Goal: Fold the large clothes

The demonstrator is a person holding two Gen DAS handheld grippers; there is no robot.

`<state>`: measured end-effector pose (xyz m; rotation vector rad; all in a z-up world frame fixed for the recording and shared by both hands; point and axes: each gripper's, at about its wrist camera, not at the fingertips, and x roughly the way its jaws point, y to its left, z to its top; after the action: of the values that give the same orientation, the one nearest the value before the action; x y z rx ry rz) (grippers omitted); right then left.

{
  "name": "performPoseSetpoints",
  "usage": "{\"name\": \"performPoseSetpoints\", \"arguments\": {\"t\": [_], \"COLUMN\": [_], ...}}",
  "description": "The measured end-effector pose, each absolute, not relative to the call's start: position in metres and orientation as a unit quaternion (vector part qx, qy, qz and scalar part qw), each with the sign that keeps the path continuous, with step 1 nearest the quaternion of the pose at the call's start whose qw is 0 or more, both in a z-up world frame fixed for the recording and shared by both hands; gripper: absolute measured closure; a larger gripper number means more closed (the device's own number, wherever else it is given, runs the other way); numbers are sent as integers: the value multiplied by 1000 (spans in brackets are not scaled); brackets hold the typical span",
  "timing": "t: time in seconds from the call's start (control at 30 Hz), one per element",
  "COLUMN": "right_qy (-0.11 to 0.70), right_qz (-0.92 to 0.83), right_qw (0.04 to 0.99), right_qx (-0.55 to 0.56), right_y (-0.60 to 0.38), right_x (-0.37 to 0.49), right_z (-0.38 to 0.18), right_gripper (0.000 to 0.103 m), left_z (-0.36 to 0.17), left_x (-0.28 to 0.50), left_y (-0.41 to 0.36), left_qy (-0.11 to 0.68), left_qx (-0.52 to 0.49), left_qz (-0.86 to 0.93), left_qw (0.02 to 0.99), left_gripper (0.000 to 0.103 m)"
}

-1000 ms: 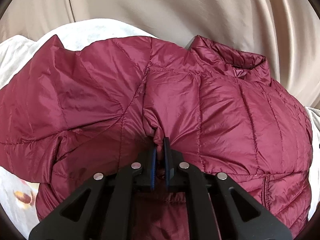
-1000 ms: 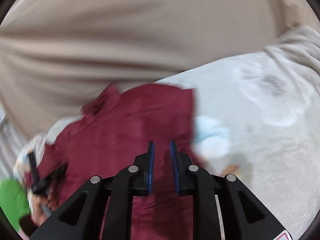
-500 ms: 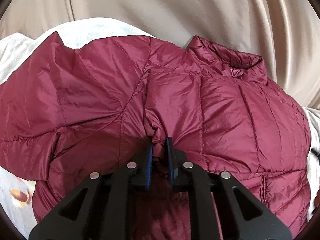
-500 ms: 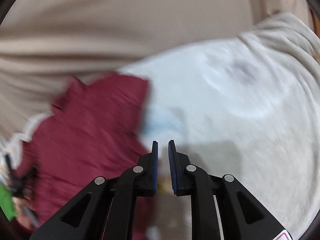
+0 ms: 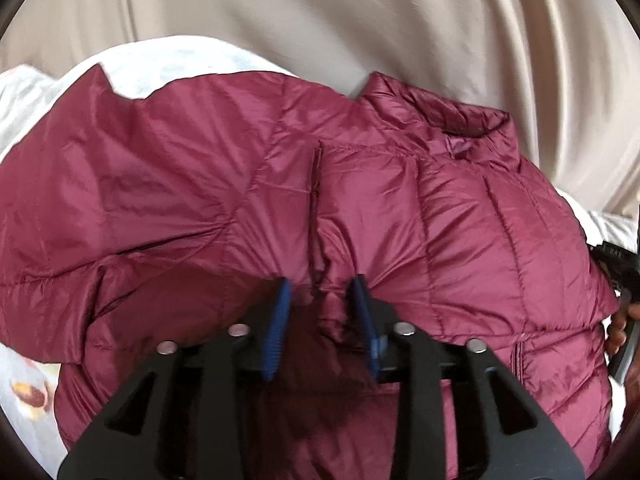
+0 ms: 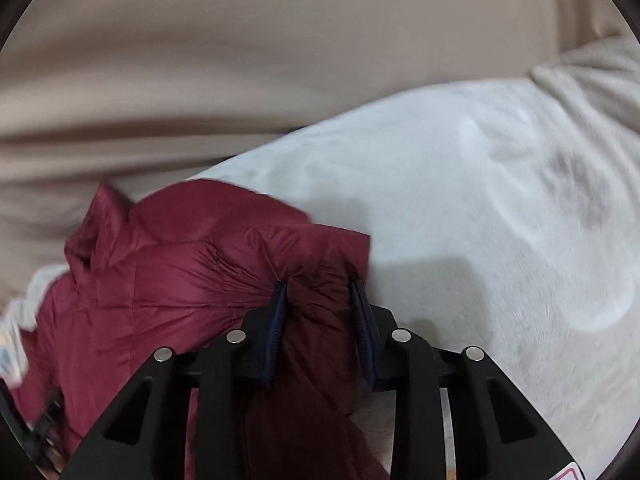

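A maroon quilted puffer jacket lies on a white blanket, collar toward the far right, one sleeve folded across its left side. My left gripper is open, its blue pads either side of a pinched ridge of jacket fabric, which stands loose between them. In the right wrist view the same jacket fills the lower left. My right gripper is open with a bunch of the jacket's right edge between its jaws.
The white fleece blanket covers the bed, with bare room to the right of the jacket. A beige curtain hangs along the far side. The right hand and its gripper show at the left wrist view's right edge.
My left gripper has opened and let go of the pinched fabric. My right gripper has swung back to the jacket's right edge and opened around a bunch of it.
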<state>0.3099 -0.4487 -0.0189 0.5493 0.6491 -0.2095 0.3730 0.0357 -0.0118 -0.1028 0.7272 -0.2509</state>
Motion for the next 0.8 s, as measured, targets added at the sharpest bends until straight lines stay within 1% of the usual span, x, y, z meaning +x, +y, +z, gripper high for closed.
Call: {"name": "performPoseSetpoints", "arguments": {"t": [0.07, 0.13, 0.2, 0.27, 0.37, 0.4, 0.47, 0.53, 0.57, 0.6, 0.63, 0.67, 0.7, 0.73, 0.8], "right_qy": [303, 272, 260, 270, 330, 339, 332, 332, 325, 315, 311, 309, 309, 313, 320], "right_qz": [-102, -78, -45, -23, -41, -41, -41, -58, -60, -52, -44, -31, -21, -11, 16], "right_qw": [912, 930, 941, 939, 923, 921, 922, 919, 923, 929, 932, 937, 938, 939, 939], "right_qx": [255, 232, 212, 213, 195, 190, 197, 203, 197, 188, 180, 163, 153, 143, 126], "right_y": [-441, -424, -407, -400, -398, -399, -402, -403, -398, -390, -381, -367, -358, -344, -320], "right_x": [298, 278, 250, 236, 246, 250, 247, 237, 229, 219, 212, 200, 191, 186, 169], "right_z": [-2, 17, 29, 19, -19, -30, -31, -19, -9, -1, 4, 9, 11, 10, 2], "right_gripper": [75, 72, 72, 73, 75, 78, 78, 78, 74, 70, 70, 70, 70, 70, 68], "left_z": [-12, -12, -13, -13, -13, -13, -12, -8, -3, -1, 3, 9, 13, 16, 21], "left_x": [373, 374, 374, 374, 374, 374, 372, 364, 355, 348, 339, 326, 315, 307, 294], "left_y": [31, 32, 33, 33, 37, 39, 44, 53, 64, 73, 85, 105, 123, 140, 179], "left_qy": [356, 356, 356, 355, 353, 353, 352, 345, 341, 339, 337, 333, 324, 316, 306], "left_qx": [-38, -39, -40, -39, -43, -47, -53, -59, -72, -85, -100, -122, -137, -149, -166], "left_qz": [-114, -113, -110, -104, -90, -89, -84, -79, -80, -84, -89, -84, -75, -64, -19], "left_qw": [927, 927, 927, 928, 930, 930, 931, 933, 934, 933, 932, 931, 933, 935, 937], "left_gripper": [70, 70, 70, 71, 71, 71, 71, 69, 66, 57, 49, 35, 31, 29, 22]}}
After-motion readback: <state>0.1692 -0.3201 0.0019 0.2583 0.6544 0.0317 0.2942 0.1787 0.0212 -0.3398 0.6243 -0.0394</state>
